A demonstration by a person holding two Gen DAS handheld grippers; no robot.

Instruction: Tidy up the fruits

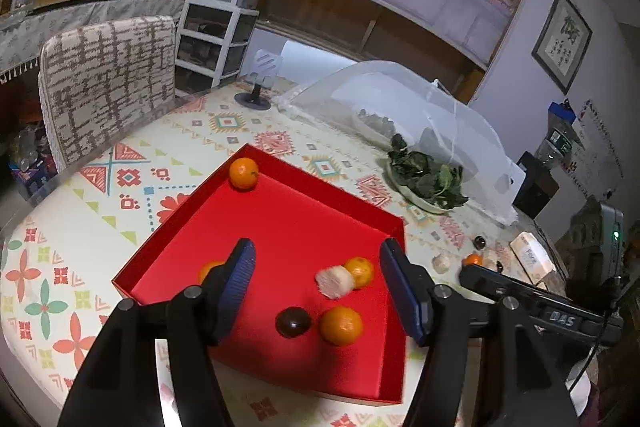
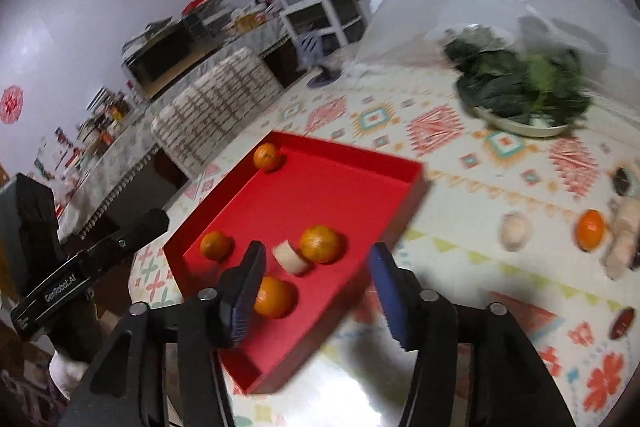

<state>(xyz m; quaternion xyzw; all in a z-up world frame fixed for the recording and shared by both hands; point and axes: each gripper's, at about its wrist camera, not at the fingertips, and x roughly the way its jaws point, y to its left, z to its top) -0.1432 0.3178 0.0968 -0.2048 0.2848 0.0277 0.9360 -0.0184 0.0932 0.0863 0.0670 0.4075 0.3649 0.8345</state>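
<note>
Both the left gripper (image 1: 318,267) and right gripper (image 2: 316,269) stood open and empty, and the loose orange (image 2: 591,229) beside the red tray (image 2: 400,163) looked light, firm and prone to rolling, probably best pinched across its widest middle.

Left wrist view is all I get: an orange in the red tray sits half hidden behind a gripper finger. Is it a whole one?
Observer: Yes. The right wrist view shows that orange whole, near the left wall of the red tray, apart from the other fruit.
Operator: On the tablecloth I see one loose orange. Is anything lying out of my sight?
Observer: A reddish-brown oval thing lies on the cloth, nearer the camera than the loose orange.
Operator: I only see the right gripper's body. Is it carrying something?
Observer: No. The right gripper is open, with nothing between its fingers.
</note>
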